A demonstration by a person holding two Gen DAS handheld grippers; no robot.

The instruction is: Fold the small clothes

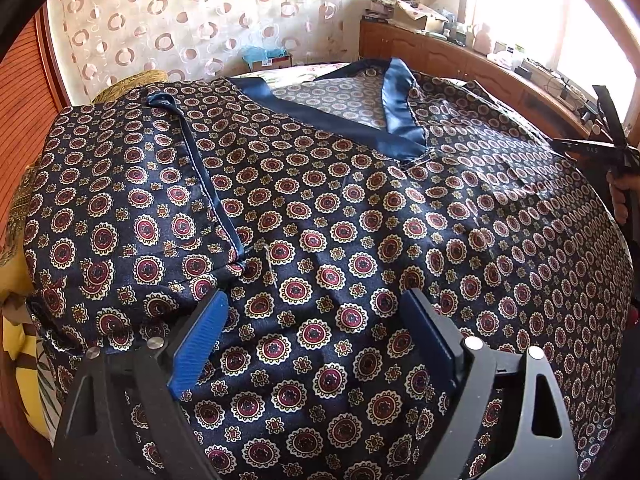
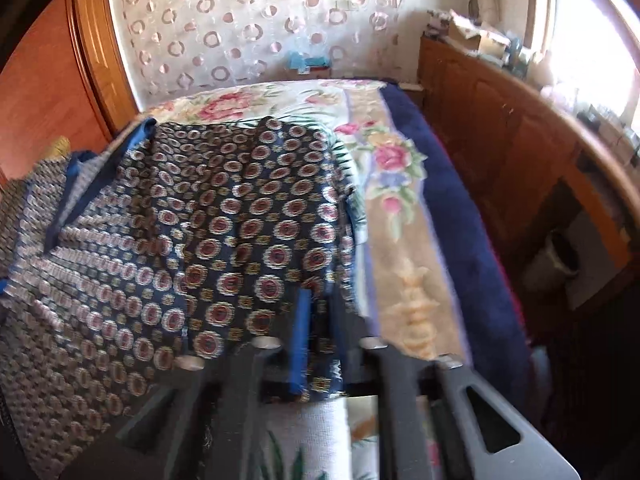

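From the left wrist camera, the shirt (image 1: 340,208) lies on the bed, spread out front up. It is dark blue with red and cream circles. Its blue V collar (image 1: 352,116) is at the far end. One sleeve (image 1: 132,200) on the left side lies folded in over the body of the shirt. That looks like the first fold done. The other side of the shirt is not folded in yet. The left gripper (image 1: 316,344) hangs over the bottom part of the shirt, on the near side from the collar. Its blue pads are wide apart and hold nothing. The right gripper (image 1: 604,148) is at the shirt's right edge.

From the right wrist camera, the picture is blurry. The right gripper (image 2: 320,320) is squeezed shut on the edge of the shirt (image 2: 224,216), on the side away from the collar (image 2: 80,184). The bed cover (image 2: 400,208) with pink flowers shows beside it. I think this side gets folded in next, then the shirt must be folded up from the bottom.
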